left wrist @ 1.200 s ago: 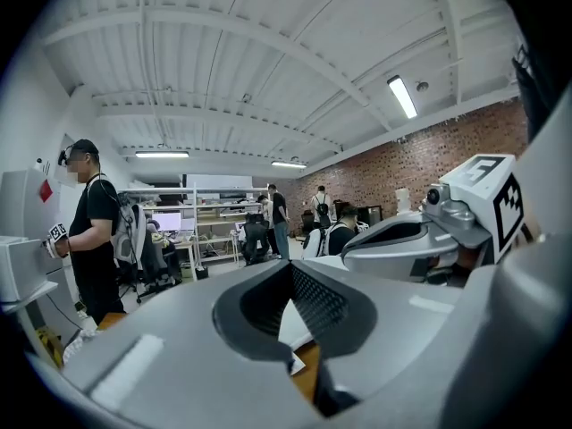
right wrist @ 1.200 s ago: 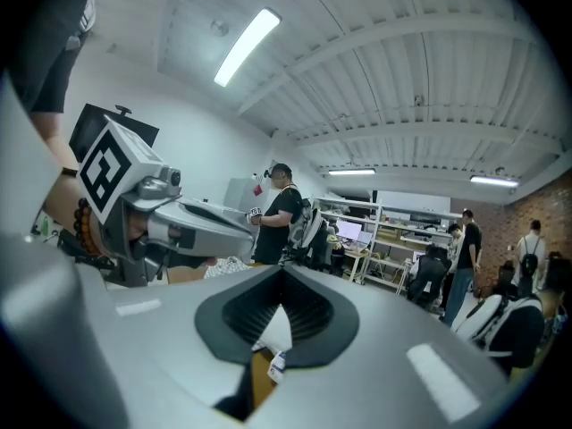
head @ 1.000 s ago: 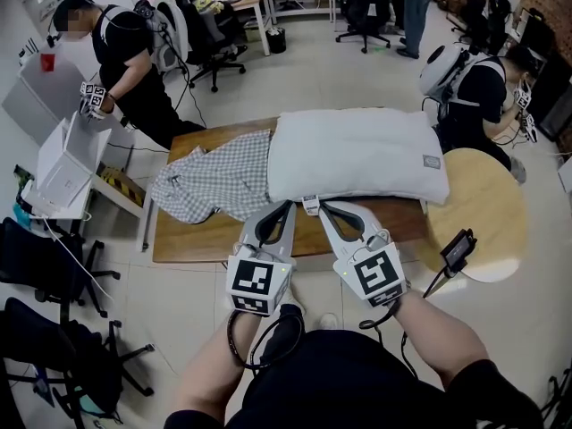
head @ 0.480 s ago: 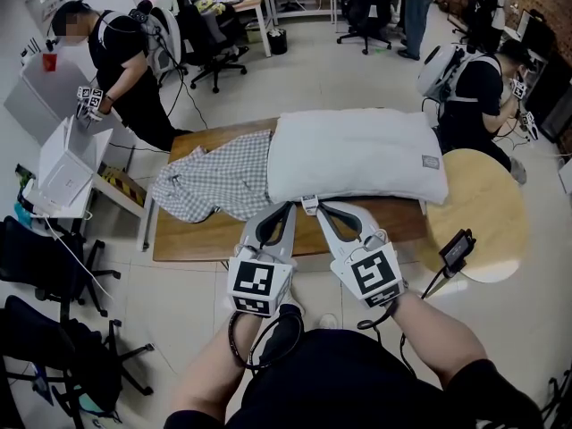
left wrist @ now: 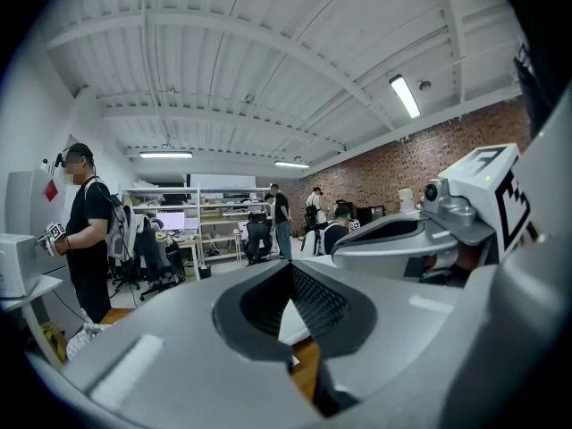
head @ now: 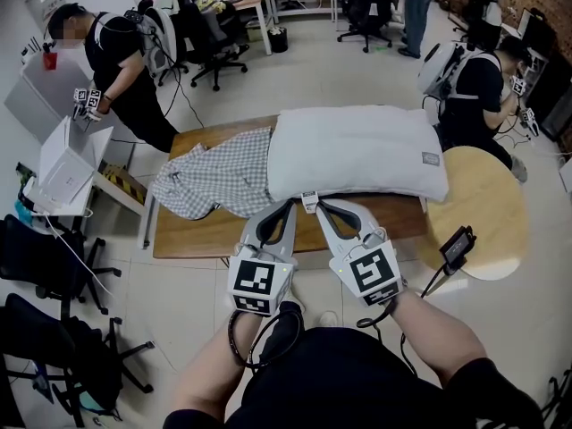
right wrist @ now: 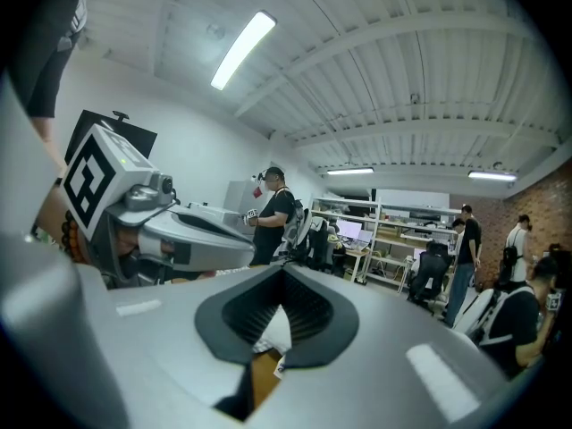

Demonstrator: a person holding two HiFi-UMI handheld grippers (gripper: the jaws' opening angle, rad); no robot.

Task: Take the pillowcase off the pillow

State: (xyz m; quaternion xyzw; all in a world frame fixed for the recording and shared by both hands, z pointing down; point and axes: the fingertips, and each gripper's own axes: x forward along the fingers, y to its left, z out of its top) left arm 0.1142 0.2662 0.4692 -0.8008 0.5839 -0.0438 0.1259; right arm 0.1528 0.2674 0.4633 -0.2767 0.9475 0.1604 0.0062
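Pillow [head: 357, 164] lies across table [head: 197, 235], white pillowcase [head: 375, 137] apparently on it, shirt [head: 214, 181] touching left end. Left gripper [head: 290, 205] and right gripper [head: 318, 205] hover together over near edge, jaws closed, nothing held. Probably placed so to reach the case.

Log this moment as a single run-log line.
left gripper: shut | right gripper: shut | both tips at pillow near edge | pillowcase: on | checked shirt beside pillow on table
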